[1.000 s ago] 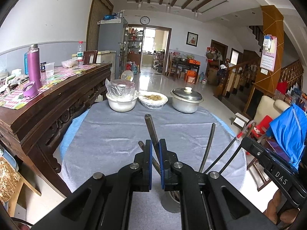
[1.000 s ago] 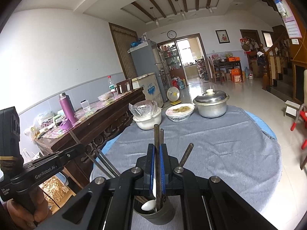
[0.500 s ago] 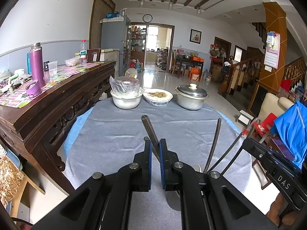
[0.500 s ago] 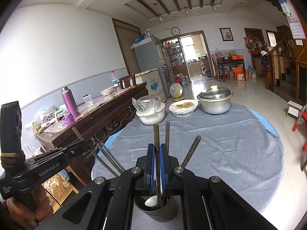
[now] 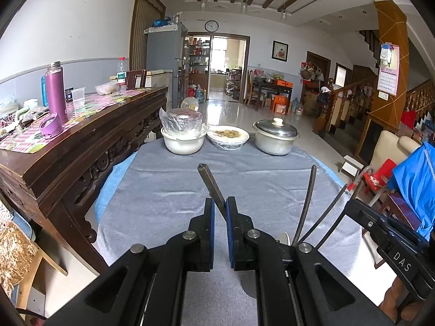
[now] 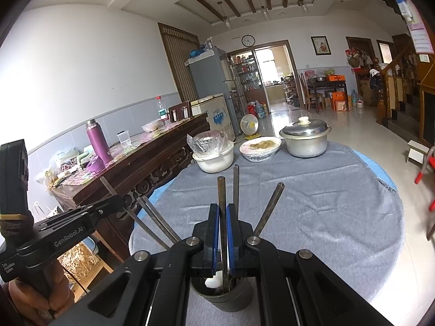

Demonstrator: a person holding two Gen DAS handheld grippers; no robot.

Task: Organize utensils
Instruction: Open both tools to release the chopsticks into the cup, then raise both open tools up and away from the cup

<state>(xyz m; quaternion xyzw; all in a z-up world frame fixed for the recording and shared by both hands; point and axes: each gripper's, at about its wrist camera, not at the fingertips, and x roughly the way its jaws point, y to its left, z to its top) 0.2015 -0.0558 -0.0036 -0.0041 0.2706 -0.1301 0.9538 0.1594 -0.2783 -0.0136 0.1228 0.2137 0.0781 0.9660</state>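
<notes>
We hold two grippers over a round table point(image 6: 326, 212) covered with a grey cloth. Our left gripper point(image 5: 219, 212) has its blue-padded jaws drawn in on a flat dark utensil handle point(image 5: 210, 183), which slants up and to the left out of the pinch; from the right wrist view the same gripper point(image 6: 119, 203) shows at the left edge with the handle point(image 6: 108, 187) poking above it. Our right gripper point(image 6: 222, 217) is pressed together on another dark, upright utensil handle point(image 6: 221, 190), whose lower end runs down into a dark round holder cup point(image 6: 228, 298) standing on the cloth directly under the jaws. A white spoon bowl point(image 6: 213, 282) shows inside the cup, and more handles lean out of it: one behind the held one point(image 6: 236, 182), one tilted right point(image 6: 270, 206) and two slanting left point(image 6: 157, 222).

From the left wrist view the right gripper point(image 5: 380, 225) enters at the right, with thin handles point(image 5: 307, 203) fanning beside it (the cup itself is mostly hidden behind our own jaws).

At the far edge of the table stand a white bowl with a plastic-wrapped dish point(image 5: 183, 135), a covered plate of food point(image 5: 227, 137) and a lidded metal pot point(image 5: 275, 137). A carved wooden sideboard point(image 5: 81, 146) to the left carries a purple flask point(image 5: 55, 92).
</notes>
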